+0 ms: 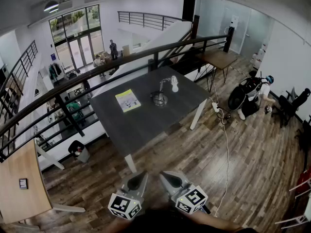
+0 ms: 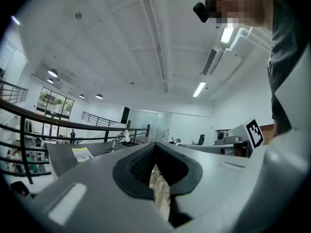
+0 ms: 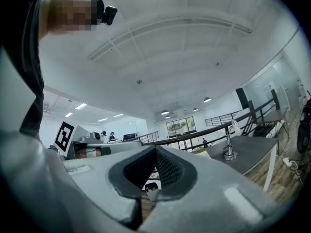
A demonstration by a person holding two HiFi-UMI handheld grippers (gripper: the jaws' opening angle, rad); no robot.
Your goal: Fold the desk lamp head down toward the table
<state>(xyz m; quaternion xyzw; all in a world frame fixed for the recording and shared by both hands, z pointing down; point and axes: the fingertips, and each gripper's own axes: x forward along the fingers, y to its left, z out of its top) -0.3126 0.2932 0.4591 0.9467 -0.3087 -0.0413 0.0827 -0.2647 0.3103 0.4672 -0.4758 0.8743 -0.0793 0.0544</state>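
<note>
Desk lamp folding has not begun, to judge by how far the tools stand from it. The left gripper (image 1: pixel 140 177) and the right gripper (image 1: pixel 169 177) are held low and close to the person's body, side by side, tips angled slightly toward each other. In each gripper view the jaws meet at the tip with nothing between them; only floor shows through the slit lower down. Both are closed and empty.

Beyond them lies a strip of wooden floor (image 1: pixel 204 169), then the near corner of the dark table (image 1: pixel 141 130), so both grippers are well apart from the table.

The desk lamp (image 1: pixel 161 94) stands near the middle of the table, a little toward its right corner. Its round base sits flat, its stem rises upright, and the white lamp head (image 1: pixel 174 84) sits raised at the top, out on the right side of the base, not yet folded. A yellow booklet (image 1: pixel 128 100) lies apart from it, toward the table's left corner. A railing (image 1: pixel 97 74) runs behind the far edges.

From the grippers the lamp lies straight ahead and far off, almost in line with the right gripper, which looks marginally the nearer and is on the head's side. It shows left of the jaw line in the left gripper view (image 2: pixel 122 137) and right of it in the right gripper view (image 3: pixel 228 147). My judgement is that the coming move is an approach across the floor, then a reach over the table's near edge to press the head down, perhaps with the left gripper steadying the base
</note>
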